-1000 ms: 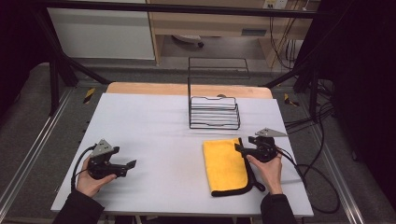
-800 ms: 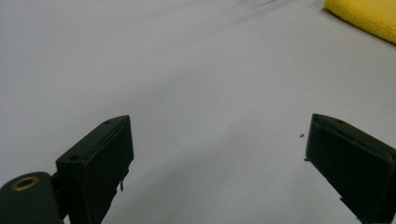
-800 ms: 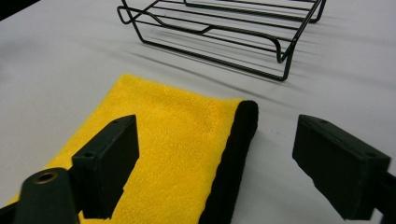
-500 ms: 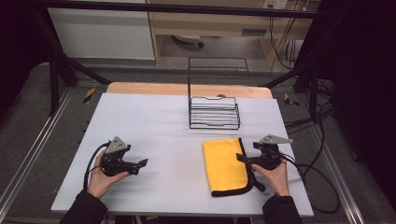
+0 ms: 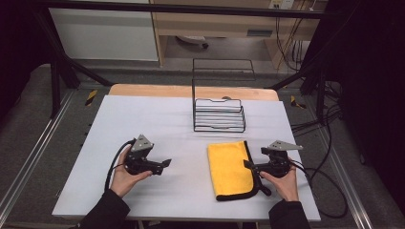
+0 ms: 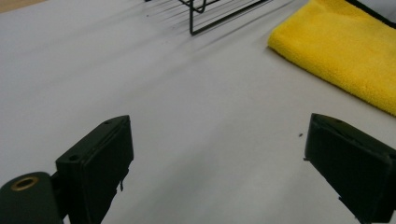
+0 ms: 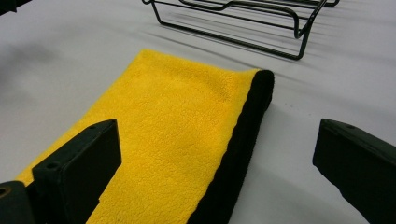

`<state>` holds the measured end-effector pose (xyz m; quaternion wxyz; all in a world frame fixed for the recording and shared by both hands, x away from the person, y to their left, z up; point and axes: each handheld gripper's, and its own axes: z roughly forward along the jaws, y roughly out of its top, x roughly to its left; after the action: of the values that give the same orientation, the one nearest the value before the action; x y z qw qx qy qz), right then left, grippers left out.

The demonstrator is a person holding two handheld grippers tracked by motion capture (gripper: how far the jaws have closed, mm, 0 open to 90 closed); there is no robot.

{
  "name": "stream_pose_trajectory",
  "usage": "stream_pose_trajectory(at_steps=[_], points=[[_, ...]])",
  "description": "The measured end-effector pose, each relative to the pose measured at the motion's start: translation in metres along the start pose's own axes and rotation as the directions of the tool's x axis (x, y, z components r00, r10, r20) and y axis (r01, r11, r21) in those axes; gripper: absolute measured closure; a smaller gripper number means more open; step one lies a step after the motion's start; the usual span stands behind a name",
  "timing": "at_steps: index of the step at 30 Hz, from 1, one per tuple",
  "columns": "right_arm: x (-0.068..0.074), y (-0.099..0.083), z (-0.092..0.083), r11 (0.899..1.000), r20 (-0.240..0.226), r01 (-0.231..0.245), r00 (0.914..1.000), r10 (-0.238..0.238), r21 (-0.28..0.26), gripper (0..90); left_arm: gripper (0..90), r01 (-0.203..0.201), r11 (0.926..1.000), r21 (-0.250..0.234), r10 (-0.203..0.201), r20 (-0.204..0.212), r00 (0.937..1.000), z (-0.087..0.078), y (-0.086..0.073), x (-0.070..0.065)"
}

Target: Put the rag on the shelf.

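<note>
The folded yellow microfibre cloth (image 5: 230,168) lies flat at the lower right of centre in the high view, its black-bound edge (image 7: 240,140) toward the right gripper (image 5: 252,165), whose jaws have just been opening and now stand wide astride that hem, pressing on nothing. To take it cleanly, the right gripper should sink until one jaw slides under the soft, nappy fold, while the left gripper (image 5: 165,164), jaws wide and empty over the smooth grey desk (image 5: 157,119), closes in. A black wire rack (image 5: 218,114) stands behind.
</note>
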<state>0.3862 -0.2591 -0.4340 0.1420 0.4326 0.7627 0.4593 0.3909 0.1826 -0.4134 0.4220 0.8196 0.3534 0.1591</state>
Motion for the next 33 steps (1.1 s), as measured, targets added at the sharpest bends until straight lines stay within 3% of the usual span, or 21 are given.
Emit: stream_pose_trajectory(at_steps=[5, 20, 33], points=[[0.0, 0.0, -0.002, 1.0, 0.004, -0.004, 1.0, 0.004, 0.0, 1.8, 8.0, 0.006, 1.0, 0.001, -0.006, 0.023, 0.9997, 0.015, 0.013, -0.01], [0.0, 0.0, -0.002, 1.0, 0.005, -0.001, 1.0, 0.001, 0.006, 1.9, 9.6, 0.013, 0.9997, 0.02, -0.014, 0.029, 0.9995, 0.062, 0.051, -0.032], [0.0, 0.0, -0.002, 1.0, 0.013, 0.007, 0.9999, -0.007, 0.015, 2.0, 17.2, 0.073, 0.996, 0.052, -0.074, 0.016, 0.9971, 0.1, 0.07, -0.043]])
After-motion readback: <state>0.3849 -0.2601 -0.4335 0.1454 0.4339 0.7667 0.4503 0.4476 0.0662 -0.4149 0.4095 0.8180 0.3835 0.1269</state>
